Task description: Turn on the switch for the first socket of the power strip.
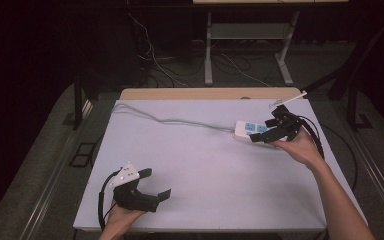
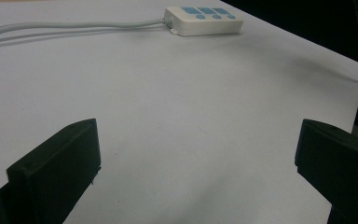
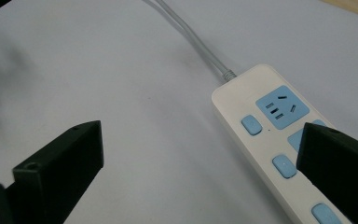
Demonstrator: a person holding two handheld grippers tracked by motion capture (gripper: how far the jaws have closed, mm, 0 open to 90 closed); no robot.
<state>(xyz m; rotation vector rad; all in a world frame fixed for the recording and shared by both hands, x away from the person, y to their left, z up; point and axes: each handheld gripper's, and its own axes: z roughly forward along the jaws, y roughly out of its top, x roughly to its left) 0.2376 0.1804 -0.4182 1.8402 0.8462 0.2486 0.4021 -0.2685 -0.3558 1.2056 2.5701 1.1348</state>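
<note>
The power strip (image 1: 252, 130) lies at about 2 o'clock on the tabletop (image 1: 200, 165), its cable (image 1: 170, 120) running off toward 10 o'clock. The right gripper (image 1: 272, 131) hovers over it with fingers spread, empty; the left gripper (image 1: 155, 184) waits at 7 o'clock, fingers also spread. Judging by the approach, straddle the strip's narrow width and close squarely, clear of the blue switches (image 3: 251, 125). The strip's far end is hidden behind the right finger (image 3: 340, 172)
</note>
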